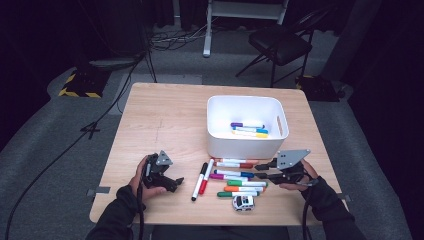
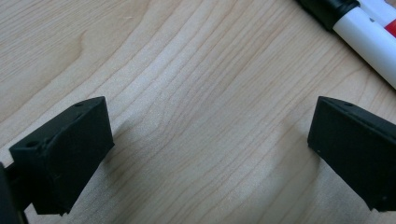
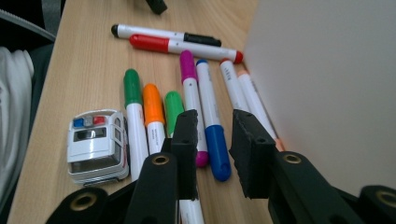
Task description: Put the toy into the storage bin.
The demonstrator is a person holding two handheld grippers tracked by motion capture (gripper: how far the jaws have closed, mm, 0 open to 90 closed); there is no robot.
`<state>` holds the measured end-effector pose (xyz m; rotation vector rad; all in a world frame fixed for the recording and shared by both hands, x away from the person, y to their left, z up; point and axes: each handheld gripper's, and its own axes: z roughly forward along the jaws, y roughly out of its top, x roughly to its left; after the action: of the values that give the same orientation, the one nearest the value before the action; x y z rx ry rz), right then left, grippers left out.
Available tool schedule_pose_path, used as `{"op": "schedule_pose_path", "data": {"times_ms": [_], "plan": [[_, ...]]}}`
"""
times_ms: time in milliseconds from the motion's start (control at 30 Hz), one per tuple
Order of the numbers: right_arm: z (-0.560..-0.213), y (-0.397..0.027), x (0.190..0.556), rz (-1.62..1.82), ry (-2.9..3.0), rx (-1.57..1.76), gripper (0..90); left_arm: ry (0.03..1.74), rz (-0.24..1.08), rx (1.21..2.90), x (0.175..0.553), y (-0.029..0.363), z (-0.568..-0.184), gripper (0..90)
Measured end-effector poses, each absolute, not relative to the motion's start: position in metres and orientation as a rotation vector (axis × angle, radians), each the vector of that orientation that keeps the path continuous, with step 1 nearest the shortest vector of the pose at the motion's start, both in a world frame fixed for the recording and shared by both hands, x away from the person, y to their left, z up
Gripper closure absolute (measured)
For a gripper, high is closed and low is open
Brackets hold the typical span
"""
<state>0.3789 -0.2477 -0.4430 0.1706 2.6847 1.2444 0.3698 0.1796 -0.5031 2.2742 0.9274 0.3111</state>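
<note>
**Right tool narrow over the blue marker, left tool wide on bare wood**

The right tool [image 1: 263, 168] sits low at the right end of the marker row, just near of the white bin [image 1: 246, 148]. Its jaws stand close together with a narrow gap, and in the right gripper view the blue marker [image 3: 212, 122] lies in that gap below the pads; whether the pads touch it, I cannot tell. The left tool [image 1: 172, 181] rests at the near left of the tabletop [image 1: 165, 115], jaws spread wide with nothing between them but wood.

The right gripper view shows the row closely: purple marker [image 3: 190, 93], orange marker [image 3: 153, 112], two green ones, and the toy police car [image 3: 98, 145] to their left. The high view adds three markers lying inside the bin. The left gripper view shows the black marker [image 2: 355, 28] at its far right corner, well apart from the jaws.

The bin wall stands just beside the right tool, leaving little room on that side. The car sits near the tabletop's near edge. Open wood lies to the left and far of the left tool.
</note>
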Motion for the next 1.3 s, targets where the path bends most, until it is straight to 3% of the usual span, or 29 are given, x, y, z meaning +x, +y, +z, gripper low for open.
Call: {"op": "schedule_pose_path", "data": {"times_ms": [433, 1300], "plan": [[-0.476, -0.224, 0.400, 1.219, 2.750, 0.206, 75.1, 0.926, 0.312, 2.275, 0.370, 0.180, -0.503, 0.2], [-0.495, -0.214, 0.420, 1.177, 2.820, 0.265, 72.8, 0.926, 0.313, 2.275, 0.370, 0.180, -0.503, 0.2]]}}
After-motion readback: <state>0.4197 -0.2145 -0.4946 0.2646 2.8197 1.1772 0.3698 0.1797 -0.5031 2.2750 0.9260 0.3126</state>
